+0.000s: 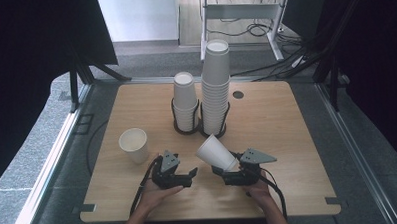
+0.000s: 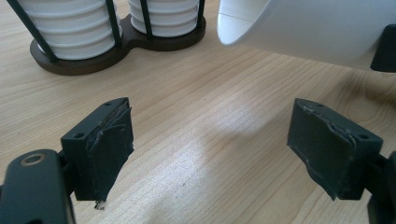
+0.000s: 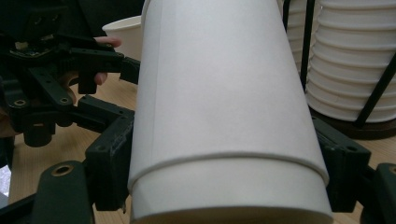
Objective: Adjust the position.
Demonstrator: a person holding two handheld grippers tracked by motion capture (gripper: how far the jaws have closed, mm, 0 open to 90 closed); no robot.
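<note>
A white paper cup (image 1: 215, 152) is tilted, with its mouth up and to the left, and my right gripper (image 1: 224, 170) is shut on its lower part. In the right gripper view the cup (image 3: 219, 93) sits between both black pads. My left gripper (image 1: 192, 173) rests low over the table just left of it, open with nothing between its fingers (image 2: 105, 149). The held cup's rim (image 2: 299, 28) hangs above and beyond its right jaw. Another single cup (image 1: 133, 144) stands upright at the left.
A black wire holder (image 1: 187, 128) at the table's middle back carries a short stack of cups (image 1: 185, 100) and a tall stack (image 1: 216, 86). A small round hole (image 1: 238, 94) lies right of them. The wooden table (image 1: 287, 139) is bare on the right.
</note>
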